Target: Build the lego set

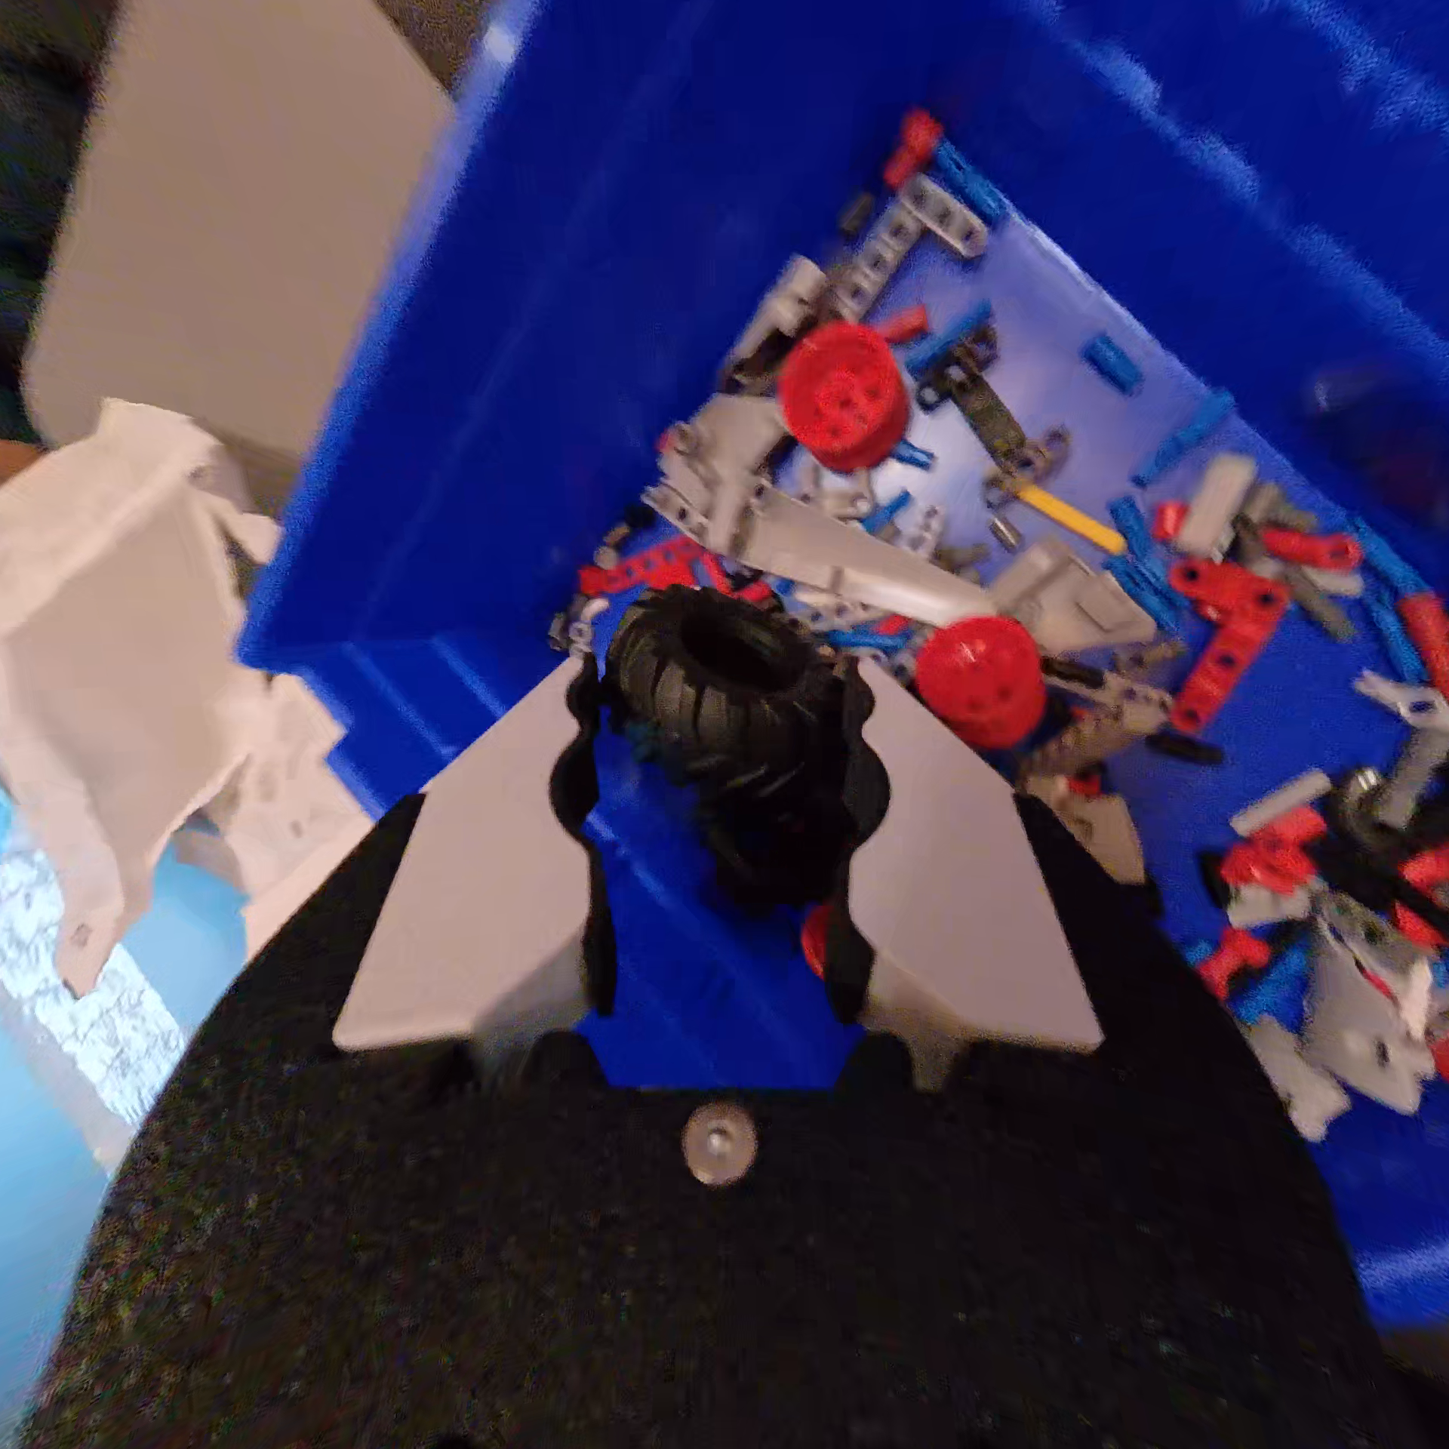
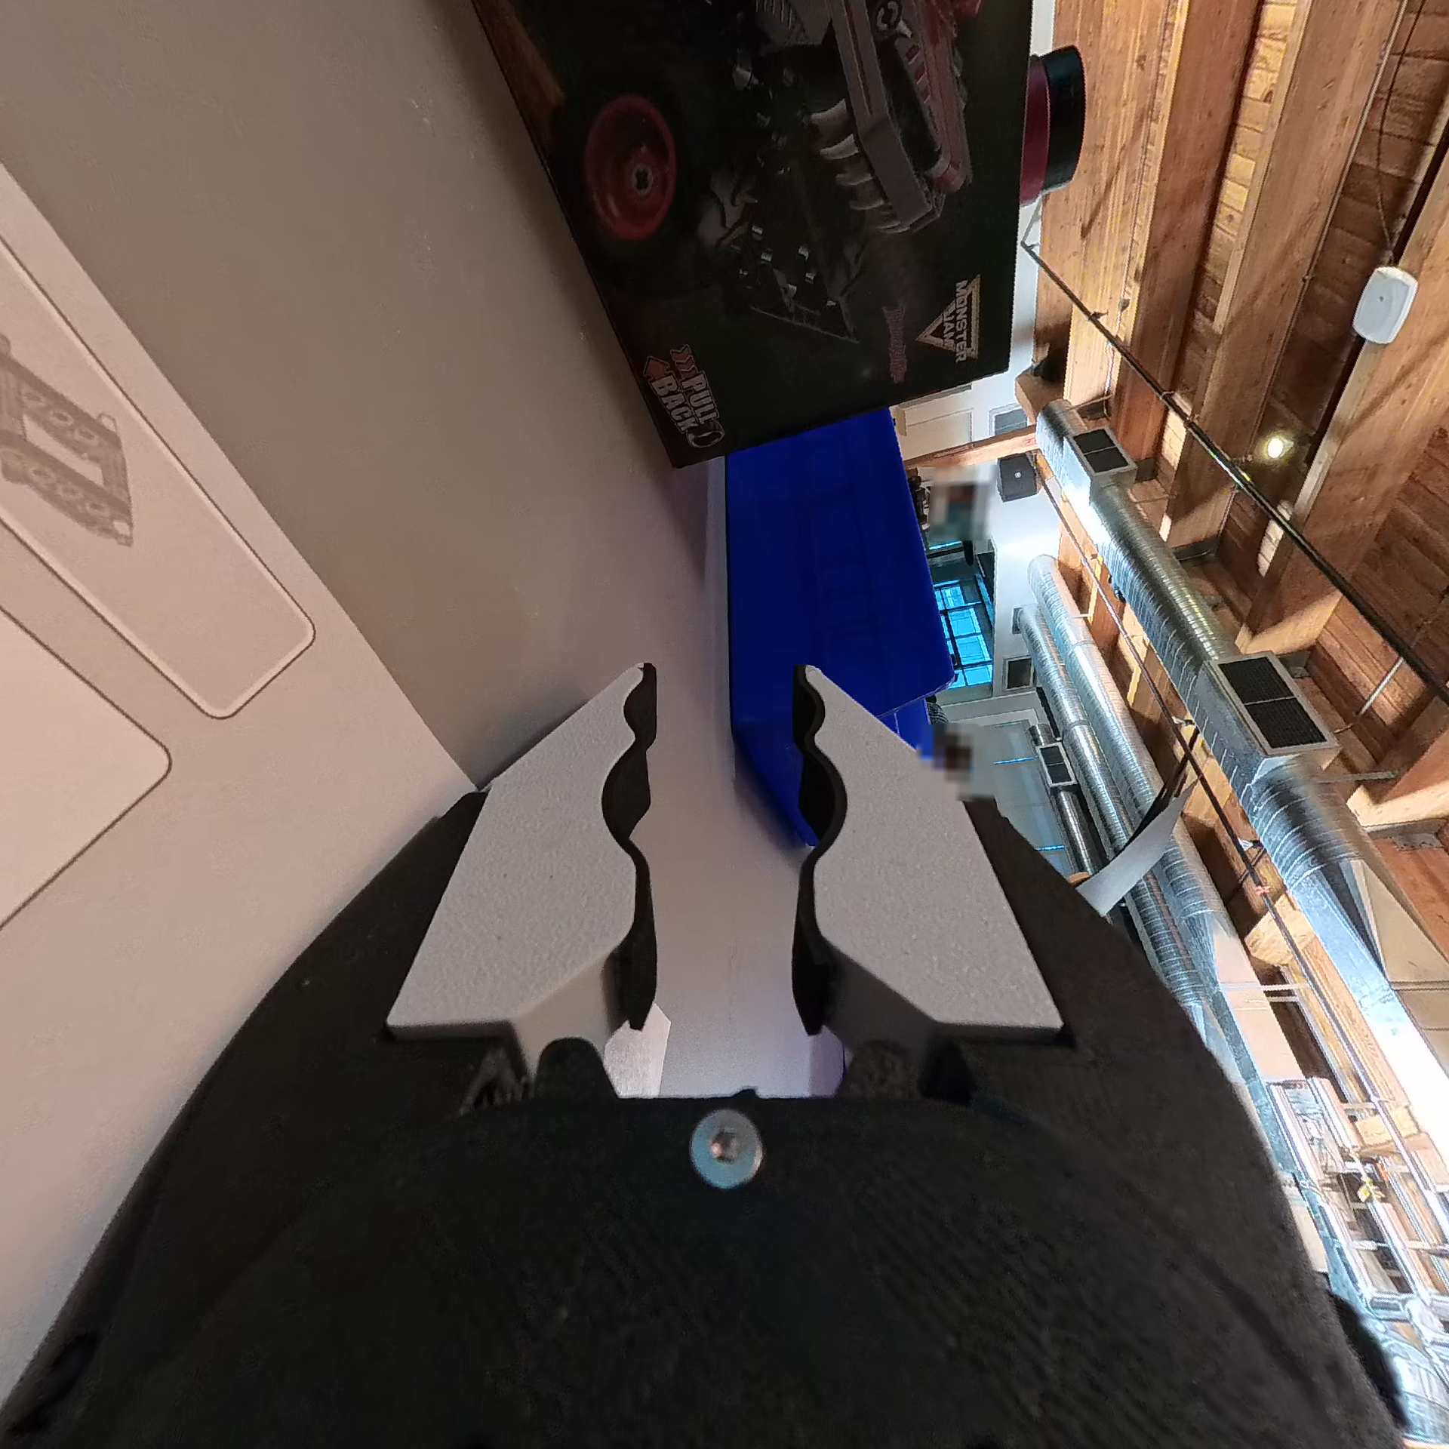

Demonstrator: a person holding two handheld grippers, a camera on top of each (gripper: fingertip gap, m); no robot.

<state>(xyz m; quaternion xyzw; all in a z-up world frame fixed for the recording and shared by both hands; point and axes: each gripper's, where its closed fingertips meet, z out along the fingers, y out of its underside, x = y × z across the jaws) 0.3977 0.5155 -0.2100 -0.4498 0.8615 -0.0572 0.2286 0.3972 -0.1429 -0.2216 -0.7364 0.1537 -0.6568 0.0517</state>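
Left wrist view: a black ribbed rubber tyre (image 1: 725,690) is gripped by the left gripper (image 1: 717,698) over the blue plastic bin (image 1: 549,314); red wheel hubs (image 1: 847,396) lie toward two o'clock. The right gripper (image 2: 725,682) is held part-open, empty.

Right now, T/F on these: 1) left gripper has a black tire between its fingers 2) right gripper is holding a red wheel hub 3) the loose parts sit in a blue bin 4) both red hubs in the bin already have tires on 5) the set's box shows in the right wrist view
1) True. The left gripper is closed on the black tire.
2) False. The right gripper is open with nothing in it.
3) True. The parts lie in the blue bin.
4) False. The two red hubs are bare.
5) True. The dark box stands on the table by the bin.
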